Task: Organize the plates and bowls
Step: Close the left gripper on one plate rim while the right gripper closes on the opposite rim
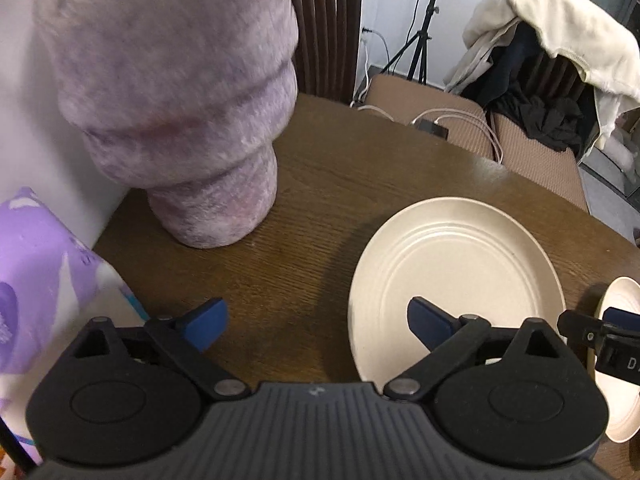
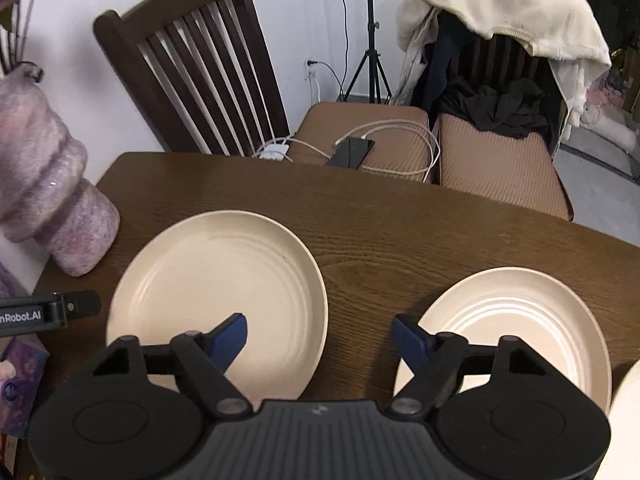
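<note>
Two cream plates lie on the brown wooden table [image 2: 380,224]. The left plate [image 2: 216,280] also shows in the left wrist view [image 1: 452,264]. The right plate [image 2: 516,320] shows partly at the right edge of the left wrist view [image 1: 622,400]. My left gripper [image 1: 318,326] is open and empty above the table, its right finger over the left plate's near rim. My right gripper [image 2: 320,340] is open and empty, hovering over the bare wood between the two plates. Another cream dish edge [image 2: 628,420] shows at the far right.
A fuzzy purple ridged vase [image 1: 180,100] stands at the table's left, also in the right wrist view [image 2: 48,200]. A purple tissue pack [image 1: 36,280] lies at the left edge. Dark wooden chairs [image 2: 200,68] with cushions, cables, a phone [image 2: 352,152] and draped clothes [image 2: 500,8] stand behind the table.
</note>
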Available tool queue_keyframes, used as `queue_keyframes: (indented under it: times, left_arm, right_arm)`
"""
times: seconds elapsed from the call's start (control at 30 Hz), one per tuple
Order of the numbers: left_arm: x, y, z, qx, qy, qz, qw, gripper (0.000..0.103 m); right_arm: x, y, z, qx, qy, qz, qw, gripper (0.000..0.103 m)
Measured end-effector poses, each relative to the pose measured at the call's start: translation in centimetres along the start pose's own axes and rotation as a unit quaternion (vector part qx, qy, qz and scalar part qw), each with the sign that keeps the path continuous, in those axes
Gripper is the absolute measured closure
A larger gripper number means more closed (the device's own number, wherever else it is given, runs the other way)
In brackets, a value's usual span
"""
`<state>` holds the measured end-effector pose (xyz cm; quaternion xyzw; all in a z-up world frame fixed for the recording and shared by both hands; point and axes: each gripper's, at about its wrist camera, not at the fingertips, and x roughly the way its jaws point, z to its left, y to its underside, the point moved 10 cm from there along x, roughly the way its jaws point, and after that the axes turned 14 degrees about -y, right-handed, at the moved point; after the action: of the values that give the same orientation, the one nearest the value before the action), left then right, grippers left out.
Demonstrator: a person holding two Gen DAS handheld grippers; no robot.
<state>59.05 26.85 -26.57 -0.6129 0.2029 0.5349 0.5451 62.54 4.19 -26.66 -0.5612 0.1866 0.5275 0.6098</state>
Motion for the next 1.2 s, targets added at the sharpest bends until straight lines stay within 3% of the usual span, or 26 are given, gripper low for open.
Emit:
queue_keyframes:
  times: [0.17, 0.23, 0.37, 0.6, 0.7, 0.77, 1.03, 1.2]
  left_arm:
    - [2.1, 0.6, -0.7, 0.002, 0.003, 0.029, 0.9996, 0.025]
    - [2.6, 0.8, -0.9, 0.003, 0.004, 0.034, 0.9994, 0.027]
    - [3.4, 1.1, -1.3, 0.003, 0.010, 0.045, 0.9989, 0.037]
    - [3.5, 1.4, -1.5, 0.003, 0.019, 0.046, 0.9988, 0.049]
    - [3.3, 1.4, -1.6, 0.005, 0.029, 0.046, 0.9985, 0.063]
    - [3.2, 1.3, -1.6, 0.004, 0.040, 0.049, 0.9980, 0.074]
    - [2.9, 1.4, -2.0, -0.002, 0.059, 0.048, 0.9971, 0.083]
    - [2.9, 1.4, -2.1, -0.003, 0.063, 0.048, 0.9968, 0.085]
  right_arm:
    - [1.8, 0.3, -1.1, 0.016, 0.001, 0.009, 1.000, 0.033]
    - [2.2, 0.4, -1.3, 0.017, 0.000, 0.012, 1.000, 0.035]
    - [3.3, 0.9, -1.6, 0.020, -0.002, 0.025, 0.999, 0.048]
    - [3.9, 1.4, -2.1, 0.028, -0.003, 0.030, 0.999, 0.055]
    - [3.9, 1.5, -1.9, 0.023, -0.007, 0.032, 0.999, 0.060]
    - [3.9, 1.4, -1.7, 0.025, -0.017, 0.032, 0.999, 0.069]
    - [4.0, 1.3, -0.9, 0.025, -0.035, 0.033, 0.999, 0.089]
    - [4.0, 1.1, -0.9, 0.028, -0.035, 0.028, 0.999, 0.089]
